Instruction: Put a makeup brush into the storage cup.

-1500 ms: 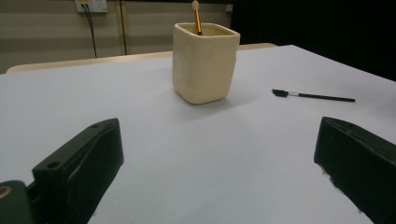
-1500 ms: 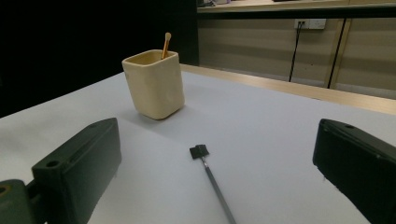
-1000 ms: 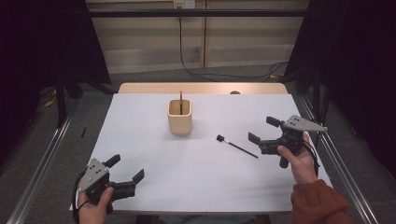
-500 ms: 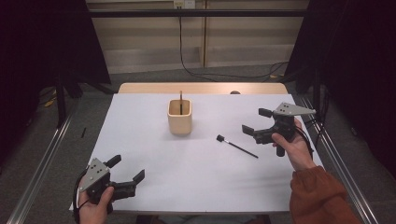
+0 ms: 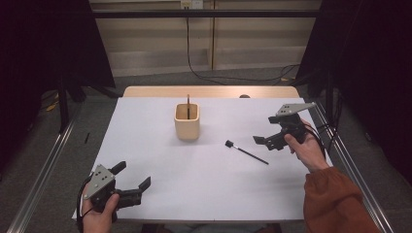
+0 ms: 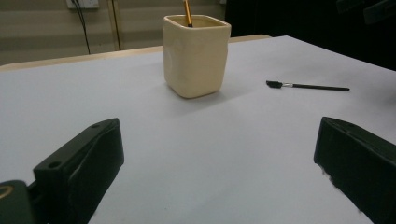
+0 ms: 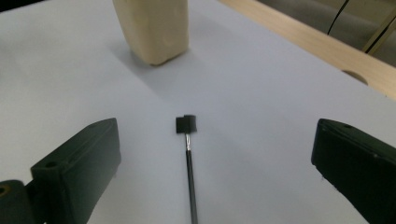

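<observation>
- Right gripper view has the thin black makeup brush with the square black head (image 7: 188,163) lying flat on the white surface (image 7: 261,121), lined up between the wide-apart fingers of the right gripper (image 7: 210,172), with nothing held.
- Risk, I'd guess: it's so slim and low that the fingers could close over it, or nudge it so it rolls away. Coming in too steep might jam the tips into the surface.
- The left gripper (image 5: 128,187) sits at the near left, fingers also spread and empty.
- Count: one loose brush, one cream square ceramic cup (image 5: 187,121) mid-surface, one thin stick (image 5: 188,101) standing in it, two grippers.
</observation>
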Available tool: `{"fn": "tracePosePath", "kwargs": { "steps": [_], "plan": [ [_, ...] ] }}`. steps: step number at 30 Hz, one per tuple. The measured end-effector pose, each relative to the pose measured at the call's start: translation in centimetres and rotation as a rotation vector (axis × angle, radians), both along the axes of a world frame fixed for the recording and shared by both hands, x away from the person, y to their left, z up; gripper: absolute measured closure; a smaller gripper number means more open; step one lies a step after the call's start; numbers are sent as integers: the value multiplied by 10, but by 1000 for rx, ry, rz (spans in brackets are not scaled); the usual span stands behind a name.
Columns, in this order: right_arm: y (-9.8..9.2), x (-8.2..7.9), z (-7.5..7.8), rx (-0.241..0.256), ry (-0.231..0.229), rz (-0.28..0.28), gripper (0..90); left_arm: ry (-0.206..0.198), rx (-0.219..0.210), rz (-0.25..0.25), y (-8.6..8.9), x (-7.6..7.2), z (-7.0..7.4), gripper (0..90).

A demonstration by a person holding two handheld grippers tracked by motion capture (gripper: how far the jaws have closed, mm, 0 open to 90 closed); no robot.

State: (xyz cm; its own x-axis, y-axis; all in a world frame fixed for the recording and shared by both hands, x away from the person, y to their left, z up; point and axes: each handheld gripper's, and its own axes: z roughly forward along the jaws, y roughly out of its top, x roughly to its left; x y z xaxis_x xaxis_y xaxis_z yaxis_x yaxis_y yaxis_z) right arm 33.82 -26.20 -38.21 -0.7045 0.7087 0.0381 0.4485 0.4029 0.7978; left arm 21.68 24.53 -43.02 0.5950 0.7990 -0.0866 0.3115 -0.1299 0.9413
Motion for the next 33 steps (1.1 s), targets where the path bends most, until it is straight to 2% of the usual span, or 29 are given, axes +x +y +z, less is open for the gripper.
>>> {"fn": "tracePosePath", "kwargs": {
  "steps": [3, 5, 7, 8, 11, 12, 17, 20, 25, 30, 33],
  "plan": [
    [-2, 3, 1, -36, 30, -5, 71, -1, 1, 5, 2, -1, 0, 13],
    [-4, 5, 1, -36, 68, 16, 69, -2, 0, 9, 3, 0, 0, 13],
    [-3, 6, 1, -57, 92, 29, 73, -3, -2, 8, 3, -1, 0, 13],
    [-3, 8, 2, -59, 121, 47, 73, -3, -2, 4, 3, -1, 0, 13],
    [-2, 10, 1, -66, 161, 51, 77, -3, -1, 4, 2, -1, 0, 13],
    [0, 12, 1, -83, 182, 63, 78, -5, 1, 7, 3, -1, 0, 13],
    [6, 16, 0, -171, 227, 131, 73, -4, -1, 9, 4, 0, 0, 12],
    [9, 20, -1, -217, 252, 130, 81, -4, 0, 13, 4, 0, 0, 12],
    [10, 27, -5, -289, 327, 140, 81, -5, -2, 15, 5, 1, 0, 12],
    [13, 30, -8, -335, 339, 189, 163, -3, -7, 18, 5, 1, 0, 12],
    [19, 32, -11, -386, 388, 210, 177, -1, -3, 16, 5, 2, 0, 12]
  ]
}}
